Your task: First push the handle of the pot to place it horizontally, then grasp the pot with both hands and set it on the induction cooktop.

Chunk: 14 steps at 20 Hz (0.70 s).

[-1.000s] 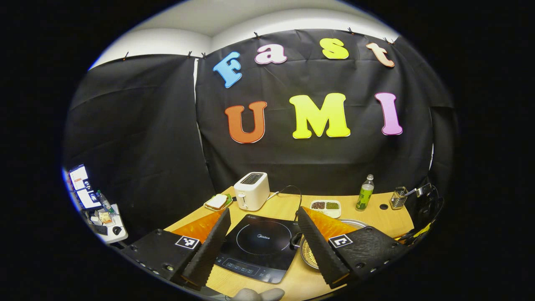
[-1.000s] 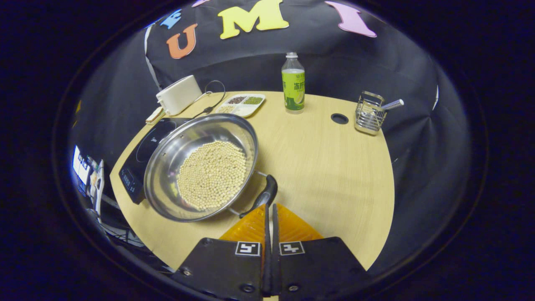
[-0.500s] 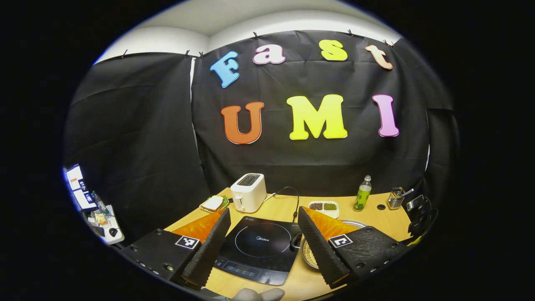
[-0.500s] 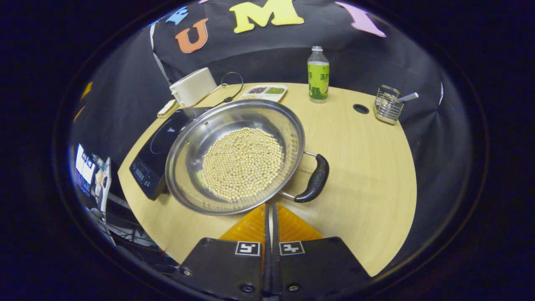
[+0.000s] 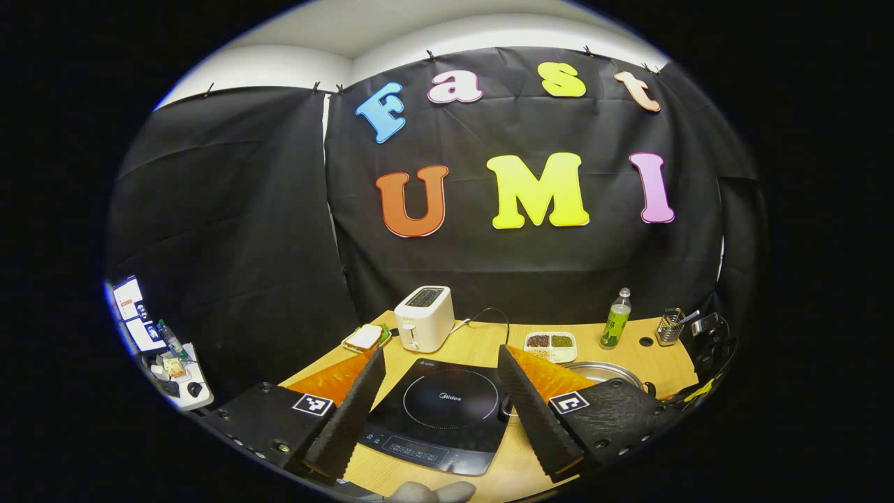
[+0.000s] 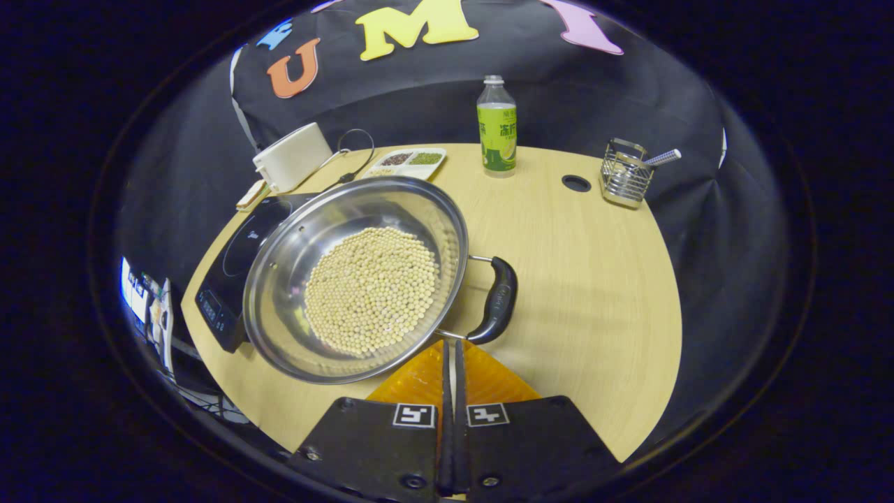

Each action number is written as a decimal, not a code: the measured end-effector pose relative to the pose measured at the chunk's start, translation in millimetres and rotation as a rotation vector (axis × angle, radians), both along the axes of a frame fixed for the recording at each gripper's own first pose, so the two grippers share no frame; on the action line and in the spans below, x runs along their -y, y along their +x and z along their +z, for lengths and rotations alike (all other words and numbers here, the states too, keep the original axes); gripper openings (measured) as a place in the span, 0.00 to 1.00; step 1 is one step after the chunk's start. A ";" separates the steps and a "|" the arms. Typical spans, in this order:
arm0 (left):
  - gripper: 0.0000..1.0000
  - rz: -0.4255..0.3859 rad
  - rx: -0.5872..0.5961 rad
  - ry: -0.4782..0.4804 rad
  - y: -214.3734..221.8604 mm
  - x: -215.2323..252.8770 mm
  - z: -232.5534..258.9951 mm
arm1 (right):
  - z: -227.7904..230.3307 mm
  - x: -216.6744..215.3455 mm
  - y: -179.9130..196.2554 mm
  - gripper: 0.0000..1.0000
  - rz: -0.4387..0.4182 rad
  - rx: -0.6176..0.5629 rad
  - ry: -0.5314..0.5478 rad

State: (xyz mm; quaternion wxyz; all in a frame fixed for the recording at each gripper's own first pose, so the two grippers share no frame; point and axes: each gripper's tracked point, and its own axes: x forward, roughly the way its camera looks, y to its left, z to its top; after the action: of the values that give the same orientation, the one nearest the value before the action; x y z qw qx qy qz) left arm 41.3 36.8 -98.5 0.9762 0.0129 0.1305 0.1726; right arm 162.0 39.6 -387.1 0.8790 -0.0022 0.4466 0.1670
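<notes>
A steel pot (image 6: 356, 279) holding pale beans stands on the wooden table, its left rim over the edge of the black induction cooktop (image 6: 230, 269). Its black side handle (image 6: 497, 300) points to the right. My right gripper (image 6: 450, 346) is shut with nothing in it, its tips just below the handle's near end and the pot's rim. In the left gripper view, my left gripper (image 5: 441, 353) stands open above the cooktop (image 5: 447, 409). The pot's rim (image 5: 606, 369) shows behind its right finger.
At the back of the table stand a white toaster (image 6: 292, 157), a divided tray of beans (image 6: 405, 162), a green bottle (image 6: 496, 126) and a wire utensil holder (image 6: 625, 181). A round cable hole (image 6: 575, 184) lies between the bottle and the holder. A plate with a sandwich (image 5: 364, 338) sits left of the toaster.
The pot has turned: its black handle swung from right in front of my right fingertips round to the right side. The right gripper stayed shut, the left open and nearly still.
</notes>
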 end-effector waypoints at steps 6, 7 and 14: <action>0.97 -0.075 -0.041 -0.057 26.9 20.9 -41.2 | 20.8 13.5 5.7 0.01 0.033 0.060 -0.054; 0.97 -0.107 -0.043 -0.085 33.7 28.9 -50.7 | 25.1 14.3 6.3 0.02 0.040 0.074 -0.058; 0.97 -0.206 -0.172 -0.169 78.3 51.5 -128.3 | 34.0 9.7 30.7 0.92 0.016 0.113 -0.002</action>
State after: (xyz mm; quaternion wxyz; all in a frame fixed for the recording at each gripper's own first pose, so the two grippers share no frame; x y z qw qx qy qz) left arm 119.6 -14.7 -226.7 0.9715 -0.0413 0.2258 0.0583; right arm 192.7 29.9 -353.1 0.9014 -0.0159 0.3965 0.1732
